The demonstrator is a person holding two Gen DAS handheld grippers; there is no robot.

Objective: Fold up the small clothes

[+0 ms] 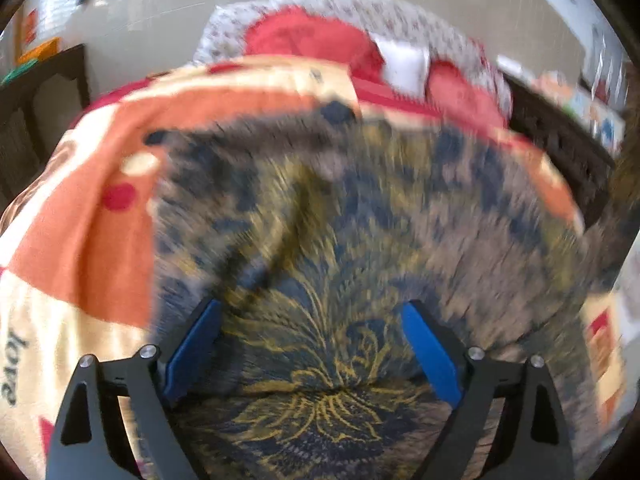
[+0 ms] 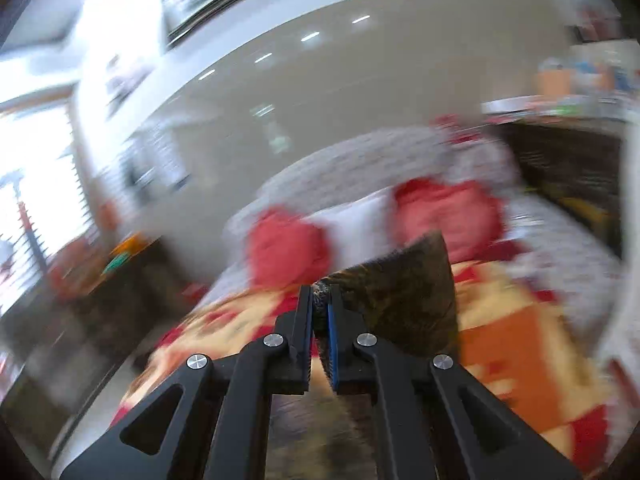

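The right gripper [image 2: 320, 300], low centre of its frame, is clenched on a fold of the patterned garment [image 2: 404, 292]. The left gripper [image 1: 310, 320] stands released, fingers [image 1: 192, 344] wide over that cloth [image 1: 320, 216] on the blanket [image 1: 76, 240].

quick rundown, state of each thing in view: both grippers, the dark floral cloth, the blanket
left gripper: open, fingers either side of the cloth
right gripper: shut on the cloth's edge
dark floral cloth: rumpled, one part pinched and raised
patterned blanket: spread flat beneath the cloth
red pillows: resting at the far end
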